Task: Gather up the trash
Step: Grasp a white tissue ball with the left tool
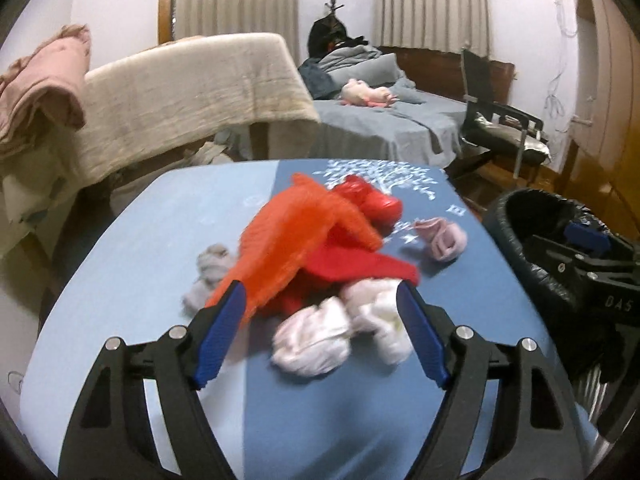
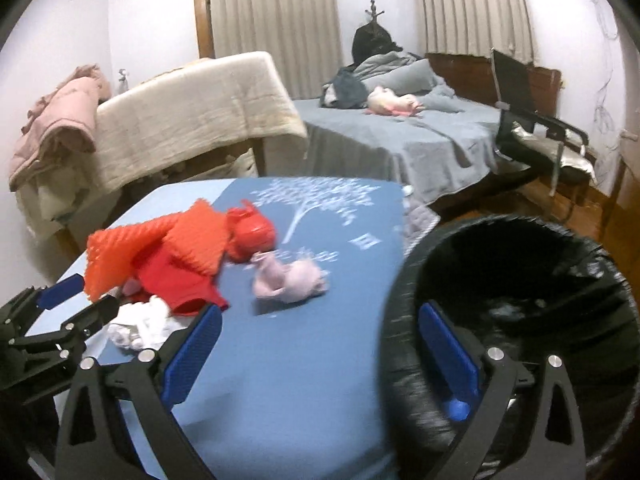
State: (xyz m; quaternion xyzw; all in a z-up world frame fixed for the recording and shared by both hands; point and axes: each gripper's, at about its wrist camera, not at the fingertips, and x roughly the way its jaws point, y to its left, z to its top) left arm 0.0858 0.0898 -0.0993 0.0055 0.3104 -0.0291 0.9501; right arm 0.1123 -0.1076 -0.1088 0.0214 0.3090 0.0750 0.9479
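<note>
Left claw [image 1: 320, 300] wide, empty, over white tissue wad [image 1: 340, 332] on counter [image 1: 160, 240]; looks light, soft, crushable, so pinch its bulk; right claw [image 2: 320, 344] wide, empty, by bin [image 2: 520, 280].

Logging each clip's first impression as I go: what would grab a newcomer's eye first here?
The bright heap of trash in the middle of the blue table: an orange mesh bag draped over red plastic, with crumpled white tissues just ahead of the open left gripper. Next, the black-lined trash bin by the table's right edge, with the open right gripper straddling its rim. A lone pinkish wad lies apart from the heap.
</note>
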